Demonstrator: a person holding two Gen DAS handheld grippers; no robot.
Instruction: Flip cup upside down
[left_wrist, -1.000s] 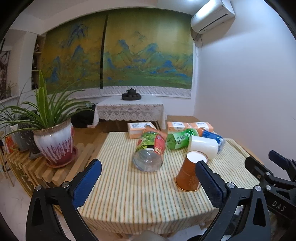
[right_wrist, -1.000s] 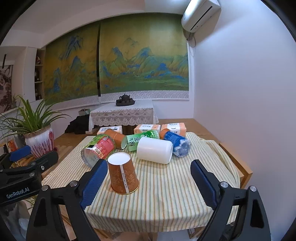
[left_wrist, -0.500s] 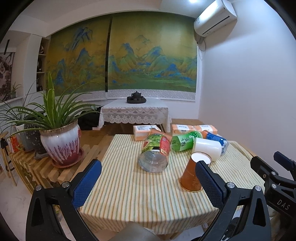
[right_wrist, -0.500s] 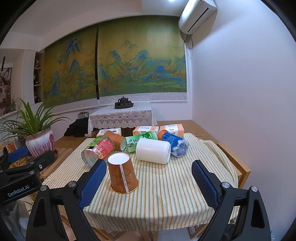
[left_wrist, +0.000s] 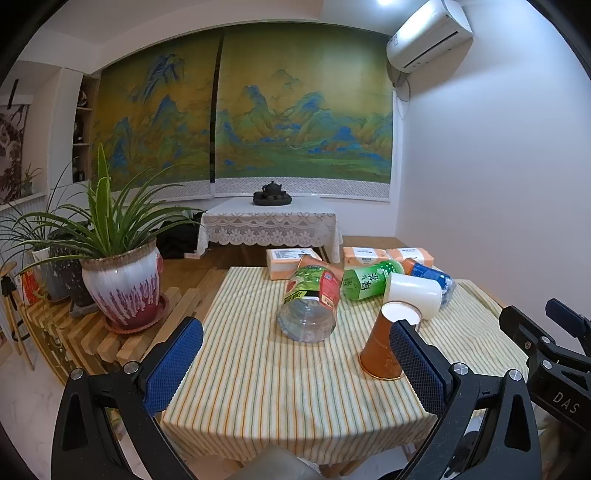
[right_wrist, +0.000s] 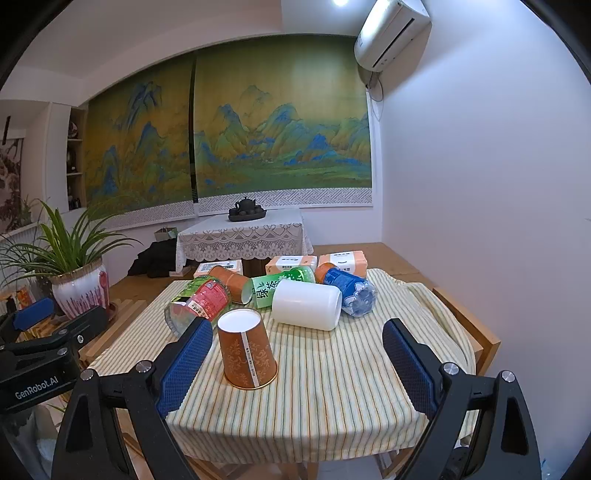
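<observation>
An orange patterned paper cup (right_wrist: 246, 354) stands upside down, white base up, on the striped tablecloth (right_wrist: 332, 406). It also shows in the left wrist view (left_wrist: 384, 347), partly behind my left gripper's right finger (left_wrist: 419, 365). My left gripper (left_wrist: 295, 365) is open and empty, back from the table's near edge. My right gripper (right_wrist: 295, 362) is open and empty, with the cup just right of its left finger (right_wrist: 184, 365) and farther away.
Behind the cup lie a white cylinder (right_wrist: 306, 303), a clear bottle with a red-green label (right_wrist: 199, 299), a green tea bottle (right_wrist: 280, 284), a blue bottle (right_wrist: 347, 288) and another orange cup (right_wrist: 229, 277). A potted plant (left_wrist: 118, 273) stands left.
Both grippers have drawn back and risen a little from the table. The cup has not moved and both grippers stay open.
</observation>
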